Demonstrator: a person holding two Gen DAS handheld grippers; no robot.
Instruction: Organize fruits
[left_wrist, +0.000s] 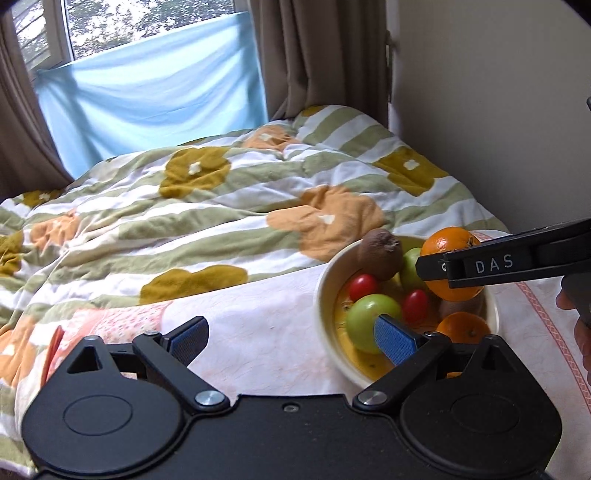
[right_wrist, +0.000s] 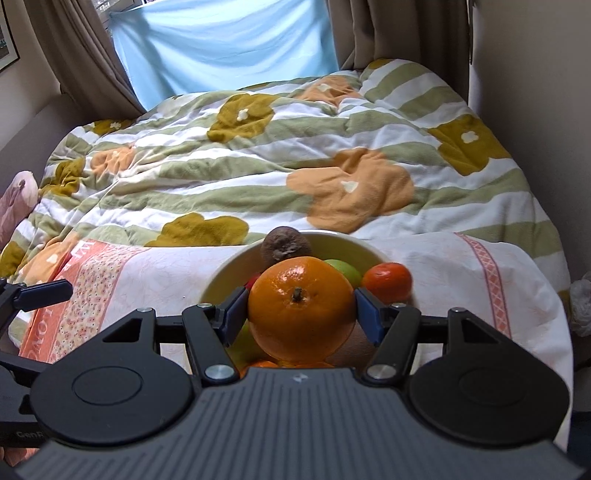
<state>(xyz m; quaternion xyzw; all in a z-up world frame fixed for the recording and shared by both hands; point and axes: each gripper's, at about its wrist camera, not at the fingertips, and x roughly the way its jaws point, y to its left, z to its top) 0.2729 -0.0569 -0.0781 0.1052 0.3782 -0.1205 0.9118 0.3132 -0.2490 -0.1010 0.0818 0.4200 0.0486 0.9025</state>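
**Orange gripped above the bowl, left gripper released**

The right gripper (right_wrist: 301, 314) is clenched on a large orange (right_wrist: 300, 308), both blue pads pressed against its sides, stem end facing the camera. The orange hangs just above the fruit in a cream bowl (left_wrist: 325, 291). In the left wrist view the same orange (left_wrist: 448, 242) shows behind the right gripper's black finger, over the bowl's far right rim.

The left gripper (left_wrist: 291, 339) stands wide and released, with nothing between its pads; its right pad lies in front of a green apple (left_wrist: 364, 314) at the bowl's near side, and whether it touches is unclear.

Also in the bowl are a brown kiwi (left_wrist: 382, 254) at the far rim, two red tomatoes (left_wrist: 364, 286), a second green fruit (left_wrist: 412, 267) and a smaller orange (left_wrist: 463, 326) at the near right.

The bowl sits on a pale cloth (left_wrist: 258, 332) with pink borders, spread over the near end of a bed with a flowered quilt (left_wrist: 221, 206).
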